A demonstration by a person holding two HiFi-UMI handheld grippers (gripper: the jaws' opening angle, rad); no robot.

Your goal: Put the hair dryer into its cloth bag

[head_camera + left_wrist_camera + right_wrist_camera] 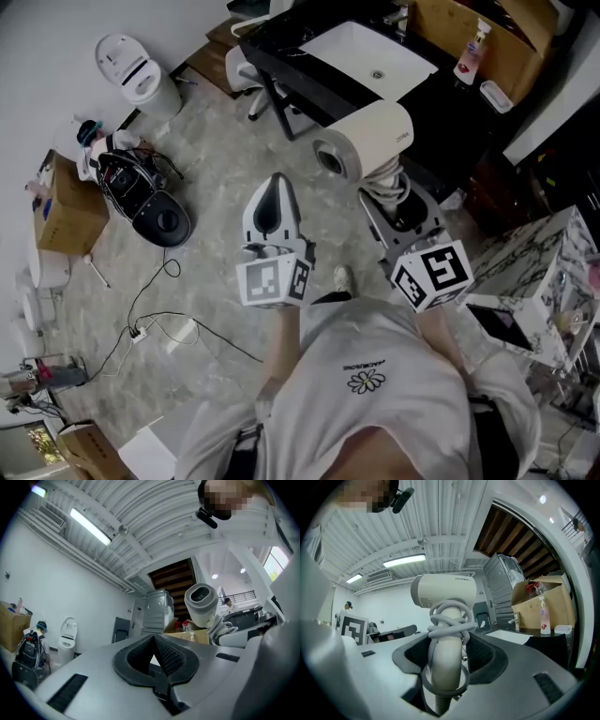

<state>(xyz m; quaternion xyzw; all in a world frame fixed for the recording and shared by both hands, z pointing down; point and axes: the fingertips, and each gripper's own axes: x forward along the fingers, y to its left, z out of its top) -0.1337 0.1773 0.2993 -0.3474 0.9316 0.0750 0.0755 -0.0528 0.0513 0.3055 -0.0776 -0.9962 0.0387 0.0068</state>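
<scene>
A cream hair dryer (367, 139) is held up in the air over the floor, its grey cord (386, 185) wound round the handle. My right gripper (394, 204) is shut on that handle. In the right gripper view the handle (446, 665) stands upright between the pads of the right gripper (446, 660), with the barrel (445, 590) above. My left gripper (273, 187) floats to the left of the dryer, shut with nothing in it; its pads (165, 654) meet at a point. From the left gripper view the hair dryer (201, 603) shows at the right. No cloth bag is in view.
Behind the dryer stands a black table (441, 112) with a white basin (366, 54) and a soap bottle (472, 52). A white toilet (136, 75), a black appliance (150, 202), a cardboard box (66, 214) and floor cables (159, 319) lie left. A marbled box (534, 272) is at right.
</scene>
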